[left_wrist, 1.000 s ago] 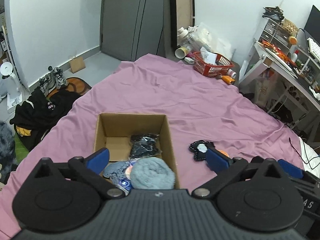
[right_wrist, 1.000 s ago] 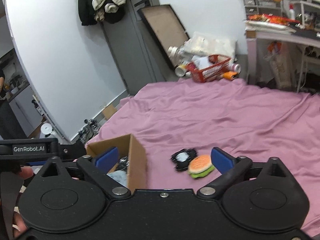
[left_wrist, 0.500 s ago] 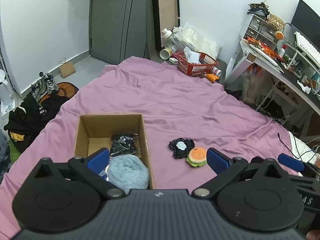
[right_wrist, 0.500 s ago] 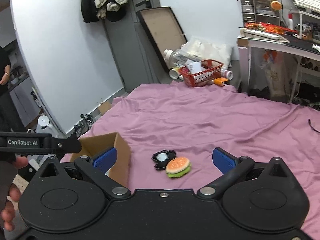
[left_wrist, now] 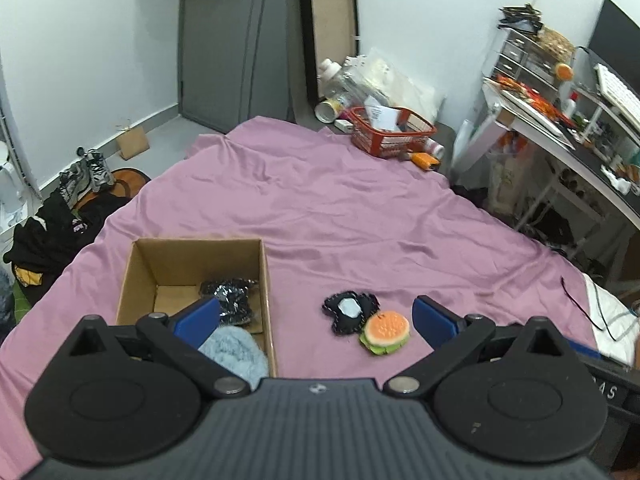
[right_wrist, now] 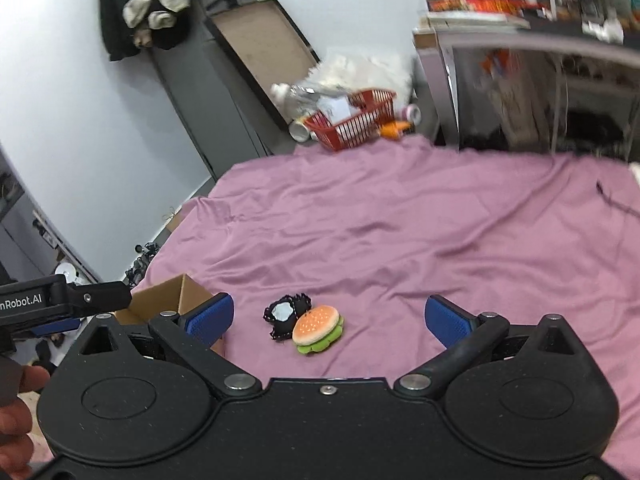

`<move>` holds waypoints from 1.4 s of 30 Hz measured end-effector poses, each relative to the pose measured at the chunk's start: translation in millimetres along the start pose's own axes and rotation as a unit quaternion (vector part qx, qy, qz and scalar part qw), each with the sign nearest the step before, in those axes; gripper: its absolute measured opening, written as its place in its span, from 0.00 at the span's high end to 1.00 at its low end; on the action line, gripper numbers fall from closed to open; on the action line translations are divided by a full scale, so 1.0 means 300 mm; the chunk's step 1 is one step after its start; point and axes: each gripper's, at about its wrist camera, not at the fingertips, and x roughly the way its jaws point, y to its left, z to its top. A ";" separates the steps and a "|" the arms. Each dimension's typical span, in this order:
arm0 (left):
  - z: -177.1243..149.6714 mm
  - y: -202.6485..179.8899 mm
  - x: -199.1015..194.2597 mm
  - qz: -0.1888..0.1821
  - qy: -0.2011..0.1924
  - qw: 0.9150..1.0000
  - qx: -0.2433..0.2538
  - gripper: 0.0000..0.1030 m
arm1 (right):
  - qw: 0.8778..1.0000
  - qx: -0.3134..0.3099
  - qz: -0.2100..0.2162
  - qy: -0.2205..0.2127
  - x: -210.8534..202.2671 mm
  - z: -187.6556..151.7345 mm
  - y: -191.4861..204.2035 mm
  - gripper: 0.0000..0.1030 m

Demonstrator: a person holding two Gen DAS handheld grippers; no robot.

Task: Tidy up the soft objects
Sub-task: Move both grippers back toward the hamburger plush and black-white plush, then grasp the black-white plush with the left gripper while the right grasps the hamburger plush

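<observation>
Inside cardboard box [left_wrist: 172,256]: black plush [left_wrist: 230,300], blue fluffy ball [left_wrist: 236,354].

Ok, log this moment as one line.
left: open | right: open | box: blue plush, black item | bed: burger, black toy

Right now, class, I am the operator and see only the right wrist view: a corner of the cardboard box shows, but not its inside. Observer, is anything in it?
Observer: Yes. The left wrist view looks down into the cardboard box, and a fluffy light-blue item lies at its near end.
Operator: Anything else in there?
Observer: A shiny black item lies just beyond it, close to the box's right wall.
Operator: Is there room left?
Observer: The left part of the box's floor shows bare cardboard.
</observation>
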 end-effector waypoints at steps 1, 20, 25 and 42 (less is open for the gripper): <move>0.002 -0.002 0.018 0.003 0.000 1.000 0.000 0.01 | 1.000 0.004 0.001 0.002 0.013 -0.004 -0.005 0.00; 0.022 -0.014 0.317 -0.020 0.054 0.997 -0.049 0.40 | 0.994 0.073 0.045 0.074 0.323 -0.019 -0.042 0.15; 0.019 -0.036 0.404 -0.019 0.074 0.996 -0.046 0.45 | 0.989 0.089 0.056 0.108 0.409 -0.040 -0.047 0.27; -0.031 -0.127 0.693 0.004 0.166 0.985 -0.040 0.51 | 0.980 0.123 0.058 0.146 0.559 -0.087 -0.156 0.77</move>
